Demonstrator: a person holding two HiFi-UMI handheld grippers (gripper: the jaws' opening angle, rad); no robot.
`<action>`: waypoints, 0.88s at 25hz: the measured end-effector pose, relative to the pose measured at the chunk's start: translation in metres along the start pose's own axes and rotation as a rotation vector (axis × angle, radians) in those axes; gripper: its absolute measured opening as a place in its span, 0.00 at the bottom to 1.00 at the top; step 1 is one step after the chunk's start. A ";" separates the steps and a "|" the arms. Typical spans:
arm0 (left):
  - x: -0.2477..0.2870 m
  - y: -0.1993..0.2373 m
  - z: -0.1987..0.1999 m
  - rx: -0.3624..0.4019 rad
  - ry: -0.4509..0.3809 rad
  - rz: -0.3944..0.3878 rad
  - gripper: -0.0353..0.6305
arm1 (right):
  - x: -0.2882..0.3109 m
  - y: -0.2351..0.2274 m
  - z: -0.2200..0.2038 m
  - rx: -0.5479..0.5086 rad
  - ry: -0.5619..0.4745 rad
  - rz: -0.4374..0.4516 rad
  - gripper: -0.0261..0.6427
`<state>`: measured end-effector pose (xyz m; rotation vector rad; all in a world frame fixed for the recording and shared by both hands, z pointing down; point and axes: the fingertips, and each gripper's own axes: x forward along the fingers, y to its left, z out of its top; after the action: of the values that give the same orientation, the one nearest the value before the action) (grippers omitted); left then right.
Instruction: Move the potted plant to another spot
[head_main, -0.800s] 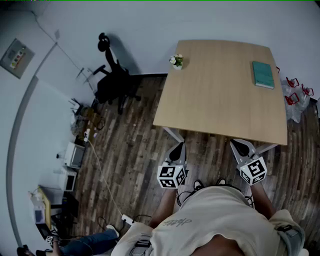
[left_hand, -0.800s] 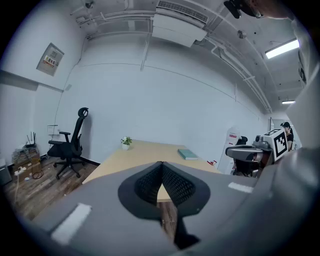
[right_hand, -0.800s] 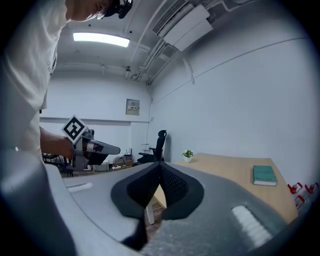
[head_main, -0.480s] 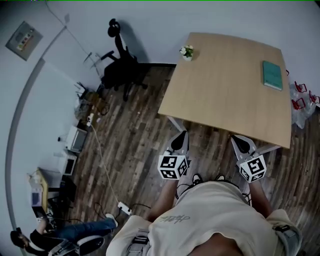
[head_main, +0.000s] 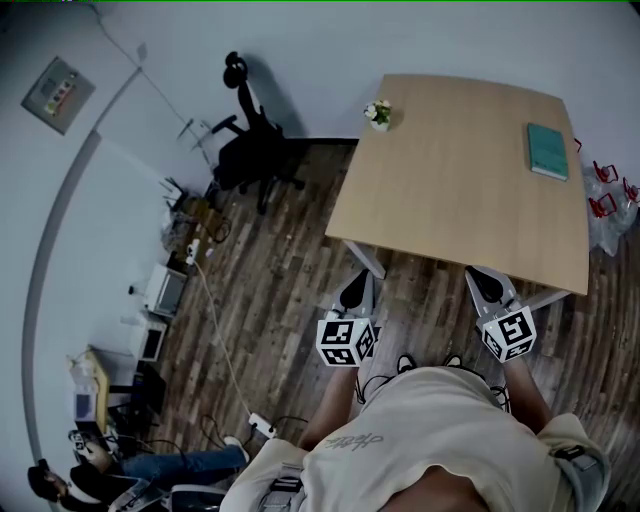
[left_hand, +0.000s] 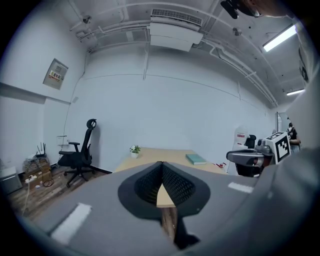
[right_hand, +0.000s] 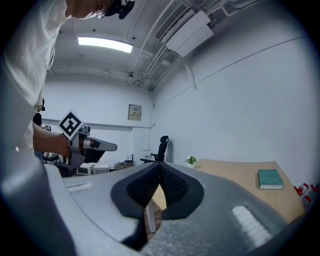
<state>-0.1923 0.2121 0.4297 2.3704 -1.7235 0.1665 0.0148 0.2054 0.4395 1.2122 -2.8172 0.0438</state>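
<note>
Person stands on the wood floor (head_main: 280, 290) at the near edge of the table (head_main: 460, 190), one gripper in each hand, both held out in front at roughly level, short of the tabletop. Left gripper (left_hand: 162, 172): jaws pressed together, tips meeting, nothing between them. Right gripper (right_hand: 159, 171): same, jaws closed tip to tip and empty. Each gripper shows in the other's view, off to the side, marker cube on top. Potted plant (head_main: 378, 114), small white pot with green leaves and pale flowers, sits upright at the far left corner of the table, close to the wall, well apart from both grippers. Nothing touches it. Teal book (head_main: 547, 151) lies flat near the far right edge of the table, well apart from the plant. Rest of the tabletop is bare wood. Black office chair (head_main: 250, 155) stands on the floor left of the table, by the wall. Boxes and cables (head_main: 165, 290) lie along the left wall. A second person (head_main: 150, 472) sits low at the bottom left of the head view.
</note>
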 end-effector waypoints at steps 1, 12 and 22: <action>-0.001 0.001 -0.001 0.000 0.000 0.003 0.07 | -0.001 0.001 0.000 -0.003 -0.001 -0.001 0.04; -0.003 0.001 -0.018 0.049 0.034 -0.039 0.45 | -0.006 -0.003 0.000 0.013 -0.004 -0.039 0.04; 0.001 0.018 -0.030 0.054 0.088 -0.072 0.54 | -0.008 -0.019 -0.008 0.040 0.028 -0.145 0.04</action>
<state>-0.2084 0.2127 0.4612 2.4204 -1.6121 0.3053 0.0344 0.1983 0.4467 1.4098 -2.7089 0.1084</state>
